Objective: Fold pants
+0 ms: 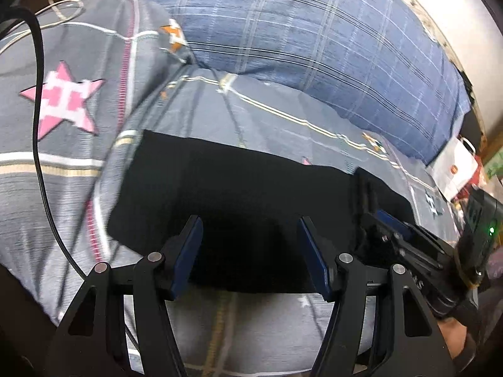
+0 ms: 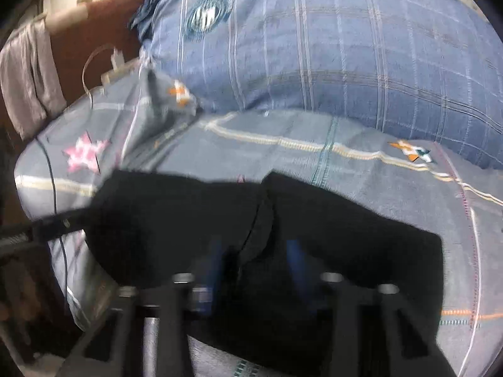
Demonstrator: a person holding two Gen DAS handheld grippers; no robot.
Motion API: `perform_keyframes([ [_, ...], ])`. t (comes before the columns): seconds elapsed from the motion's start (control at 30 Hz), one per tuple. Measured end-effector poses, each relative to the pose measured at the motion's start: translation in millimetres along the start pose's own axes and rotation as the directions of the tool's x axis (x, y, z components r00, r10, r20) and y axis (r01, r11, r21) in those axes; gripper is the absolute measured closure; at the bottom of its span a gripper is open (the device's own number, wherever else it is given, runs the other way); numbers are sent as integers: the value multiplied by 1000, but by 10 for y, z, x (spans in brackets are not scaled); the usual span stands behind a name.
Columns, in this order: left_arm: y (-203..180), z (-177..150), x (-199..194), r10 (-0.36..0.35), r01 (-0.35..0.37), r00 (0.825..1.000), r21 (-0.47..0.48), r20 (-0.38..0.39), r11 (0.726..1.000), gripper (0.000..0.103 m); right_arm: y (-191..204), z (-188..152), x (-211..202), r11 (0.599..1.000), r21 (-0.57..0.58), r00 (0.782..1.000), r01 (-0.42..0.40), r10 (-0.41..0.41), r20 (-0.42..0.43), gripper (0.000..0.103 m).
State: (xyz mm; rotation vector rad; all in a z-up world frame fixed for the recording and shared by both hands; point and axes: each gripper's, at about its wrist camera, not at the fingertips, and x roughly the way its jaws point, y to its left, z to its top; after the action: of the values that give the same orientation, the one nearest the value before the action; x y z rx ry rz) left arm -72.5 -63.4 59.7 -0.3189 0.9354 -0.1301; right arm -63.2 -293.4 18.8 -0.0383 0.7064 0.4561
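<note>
The black pants (image 1: 239, 201) lie folded flat as a dark rectangle on the grey patterned bedspread (image 1: 78, 144). My left gripper (image 1: 250, 235) is open, its blue pads hovering over the near edge of the pants, holding nothing. The right gripper shows at the right of this view (image 1: 389, 223), low over the pants' right end. In the right wrist view the pants (image 2: 345, 235) fill the lower middle, with a fold seam running down the centre. My right gripper (image 2: 256, 257) is open just above them; this view is blurred.
A blue plaid pillow (image 1: 330, 40) lies behind the pants. A black cable (image 1: 39, 119) and a white cable (image 1: 66, 12) cross the bed's left side. A white bag (image 1: 456, 169) sits at the far right. A grey cloth (image 2: 28, 84) hangs at left.
</note>
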Motion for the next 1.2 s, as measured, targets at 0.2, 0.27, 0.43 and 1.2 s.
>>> perform_keyframes([
  [0.2, -191, 91, 43, -31, 30, 999, 36, 10, 999, 41, -256, 174, -138, 995, 90, 997, -34, 27, 78, 101],
  [0.27, -316, 120, 78, -70, 69, 998, 50, 11, 996, 40, -304, 196, -59, 992, 118, 998, -40, 33, 62, 101],
  [0.43, -678, 116, 279, -191, 195, 981, 118, -38, 974, 33, -602, 113, -313, 973, 233, 995, -3, -20, 99, 98],
  [1.2, -1219, -148, 432, -301, 321, 940, 127, -158, 938, 89, -950, -233, -417, 949, 300, 991, -94, 60, 119, 87],
])
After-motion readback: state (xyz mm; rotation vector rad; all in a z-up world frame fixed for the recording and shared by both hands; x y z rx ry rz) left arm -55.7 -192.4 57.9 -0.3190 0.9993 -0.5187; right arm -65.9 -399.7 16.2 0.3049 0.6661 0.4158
